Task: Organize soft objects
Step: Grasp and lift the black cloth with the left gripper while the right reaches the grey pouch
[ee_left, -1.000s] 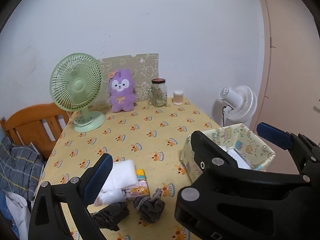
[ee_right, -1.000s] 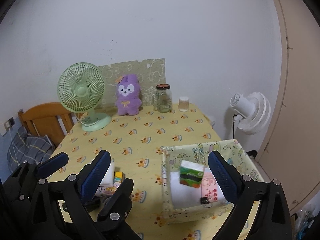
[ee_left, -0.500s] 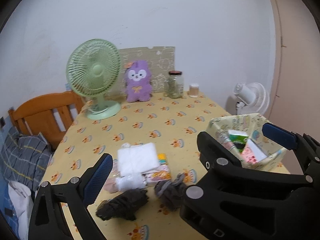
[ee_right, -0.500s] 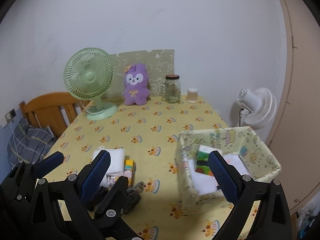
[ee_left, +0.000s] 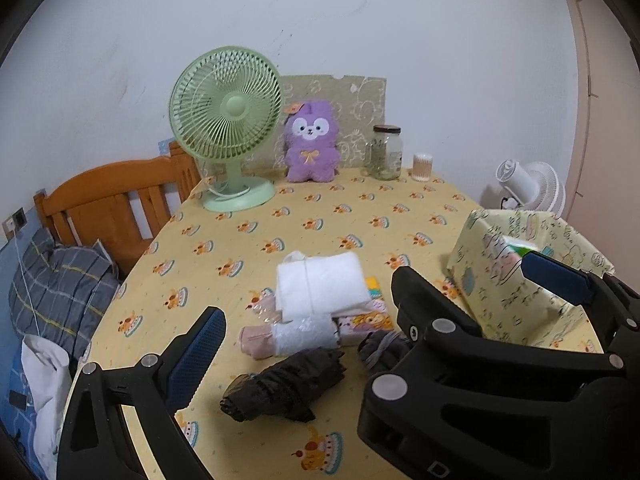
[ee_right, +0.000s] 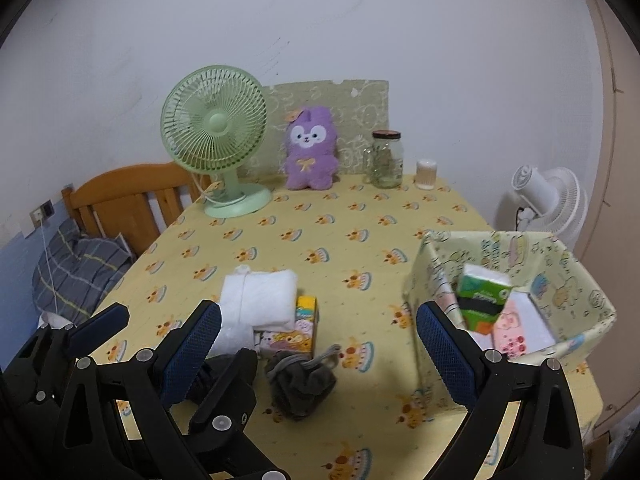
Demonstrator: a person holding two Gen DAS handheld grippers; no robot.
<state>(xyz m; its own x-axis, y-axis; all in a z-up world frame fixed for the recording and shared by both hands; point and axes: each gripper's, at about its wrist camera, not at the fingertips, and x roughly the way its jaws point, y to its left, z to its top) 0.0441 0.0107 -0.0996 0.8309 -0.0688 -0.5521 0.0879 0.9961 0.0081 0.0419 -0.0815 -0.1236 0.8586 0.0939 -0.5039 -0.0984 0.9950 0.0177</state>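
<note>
Grey sock bundle (ee_right: 300, 384) lies on the tablecloth (ee_right: 320, 240) beside the fabric bin (ee_right: 560, 304) (partly filled); both grippers (ee_left: 372, 320) (ee_right: 316, 336) gape empty, and a shallow pinch could unravel it.

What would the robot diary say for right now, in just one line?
left gripper: open, holds nothing | right gripper: open, holds nothing | fabric bin: green tissue pack inside | grey sock ball, white folded cloth: on table
</note>
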